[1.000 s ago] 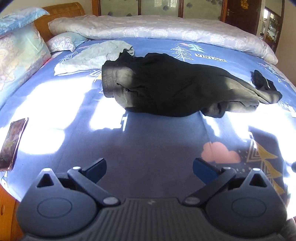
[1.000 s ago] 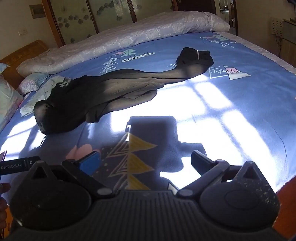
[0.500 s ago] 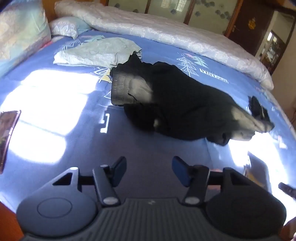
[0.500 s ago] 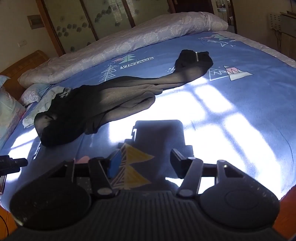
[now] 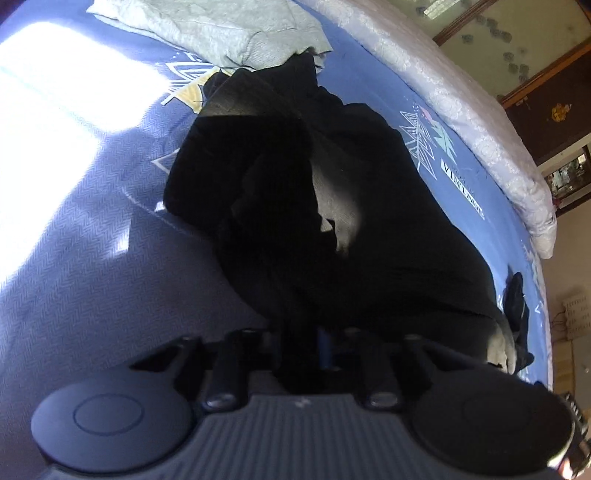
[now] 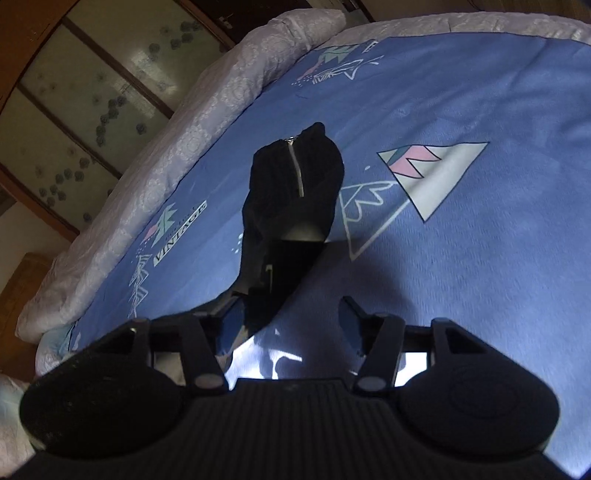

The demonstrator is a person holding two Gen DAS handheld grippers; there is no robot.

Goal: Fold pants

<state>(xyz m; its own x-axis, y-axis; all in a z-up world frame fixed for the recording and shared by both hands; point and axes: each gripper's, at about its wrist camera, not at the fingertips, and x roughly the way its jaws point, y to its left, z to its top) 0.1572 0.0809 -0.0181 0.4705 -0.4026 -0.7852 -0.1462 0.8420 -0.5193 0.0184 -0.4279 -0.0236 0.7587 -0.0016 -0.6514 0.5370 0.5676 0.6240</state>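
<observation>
We read "VINTAGE" (image 6: 181, 233) printed on the blue bedspread (image 6: 480, 258); smaller lettering above it is illegible. The black pants (image 5: 332, 221) lie crumpled across the bedspread, one cuff with a silver zip (image 6: 297, 168) at the far end. The left gripper (image 5: 314, 347) is closing on dark pants fabric; shadow hides the contact. The right gripper (image 6: 291, 321) is opening, 1 finger against the pant leg, nothing clamped. A pale garment (image 5: 221, 33) is cut off at the far left.
</observation>
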